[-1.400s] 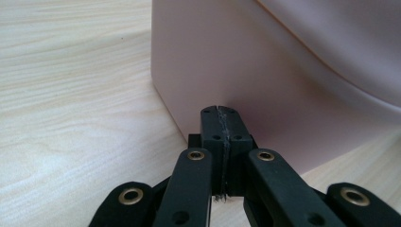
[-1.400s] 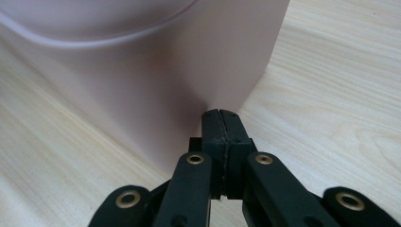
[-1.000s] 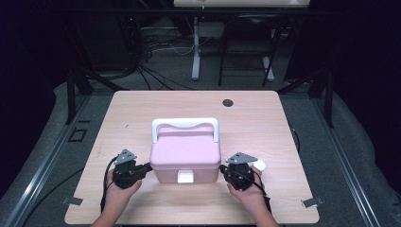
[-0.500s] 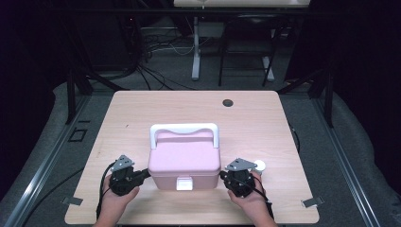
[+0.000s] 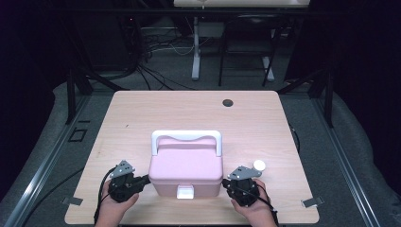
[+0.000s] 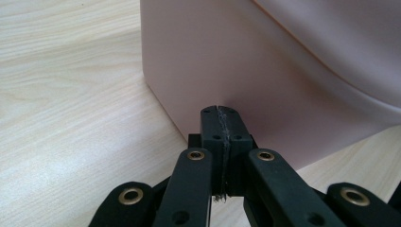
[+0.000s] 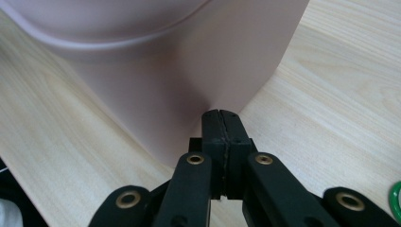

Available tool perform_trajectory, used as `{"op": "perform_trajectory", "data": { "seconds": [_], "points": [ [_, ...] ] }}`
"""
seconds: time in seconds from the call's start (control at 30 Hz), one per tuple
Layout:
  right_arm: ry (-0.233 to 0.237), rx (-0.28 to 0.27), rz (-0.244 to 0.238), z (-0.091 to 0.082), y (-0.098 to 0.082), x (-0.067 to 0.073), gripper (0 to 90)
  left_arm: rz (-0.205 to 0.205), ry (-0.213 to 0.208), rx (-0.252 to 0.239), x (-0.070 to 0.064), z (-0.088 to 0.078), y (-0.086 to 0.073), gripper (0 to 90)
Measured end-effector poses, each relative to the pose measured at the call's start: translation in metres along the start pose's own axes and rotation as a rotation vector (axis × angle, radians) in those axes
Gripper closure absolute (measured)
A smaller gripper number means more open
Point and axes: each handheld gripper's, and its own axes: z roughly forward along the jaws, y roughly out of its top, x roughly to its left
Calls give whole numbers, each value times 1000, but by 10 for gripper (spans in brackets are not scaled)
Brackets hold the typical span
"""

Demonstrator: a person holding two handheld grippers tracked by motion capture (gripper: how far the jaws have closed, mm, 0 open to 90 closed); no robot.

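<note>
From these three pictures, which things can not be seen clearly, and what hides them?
- What the pink box contains: high view, lid shut.
- Far side of the box: both gripper views, the near wall blocks it.
- Green object: right gripper view, cut by the edge.
- Small white object beside the right gripper: high view, too small to name.

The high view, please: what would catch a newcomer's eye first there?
A pink box with a white handle sits near the front edge of the wooden table. The left gripper and right gripper, jaws shut, press its two sides.
</note>
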Motion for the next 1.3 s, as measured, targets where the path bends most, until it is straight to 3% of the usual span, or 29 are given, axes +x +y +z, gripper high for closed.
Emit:
{"op": "perform_trajectory", "data": {
  "seconds": [0.67,1.1,1.3],
  "points": [
    [5,16,-19,-15,-12,8,900,18,-29,15,-11,-7,-8,900],
    [25,19,7,-17,-14,7,900,22,-36,16,-12,-8,-9,900],
    [12,13,7,-16,-14,7,900,14,-38,16,-13,-7,-9,900]
  ]
}}
